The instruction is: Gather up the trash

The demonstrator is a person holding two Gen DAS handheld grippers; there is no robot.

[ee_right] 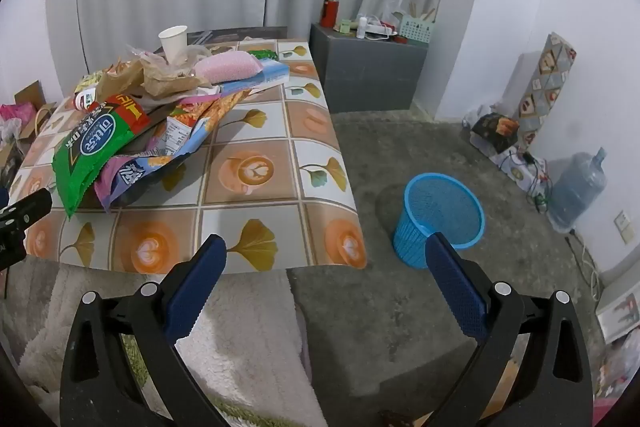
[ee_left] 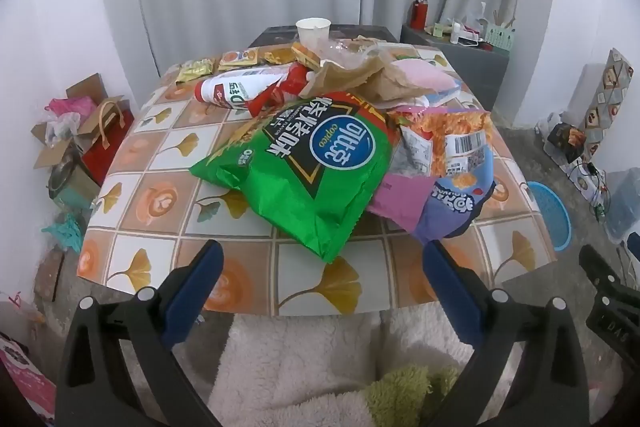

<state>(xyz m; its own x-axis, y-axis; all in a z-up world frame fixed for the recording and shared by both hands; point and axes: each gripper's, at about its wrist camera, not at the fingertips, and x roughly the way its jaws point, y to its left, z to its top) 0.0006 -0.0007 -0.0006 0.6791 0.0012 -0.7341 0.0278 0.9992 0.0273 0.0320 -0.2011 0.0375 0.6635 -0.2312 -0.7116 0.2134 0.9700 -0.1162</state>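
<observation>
**A:** Where is the trash lying?

**B:** Heaped along the table's far-left half. The low table (ee_right: 256, 163) wears a glossy tiled cloth with ginkgo leaves and latte cups. Nearest its front edge lies one crinkled green foil snack bag (ee_left: 304, 163), its blue oval reading "copico"; the other characters are upside down. Touching its right side is one purple-and-orange foil snack packet (ee_left: 444, 167) with a white barcode label showing.

**A:** And behind those?

**B:** One white plastic bottle with a red cap (ee_left: 236, 89) on its side, crumpled brown paper (ee_left: 360, 75), one pink sponge-like pad (ee_right: 228, 67), and one white paper cup (ee_right: 173, 41) upright near the far edge. Several small gold and orange sachets sit at the far-left corner; I cannot count them surely.

**A:** Free room?

**B:** The table's right half and front strip are bare. Beyond its right edge, on grey floor, stands one round blue plastic mesh basket (ee_right: 440, 219), well apart from the table.

**A:** Grippers?

**B:** The left gripper (ee_left: 322, 267) hangs over the front edge, blue pads spread wide, nothing between them. The right gripper (ee_right: 326, 263) hangs off the front-right corner, equally spread and empty.
</observation>
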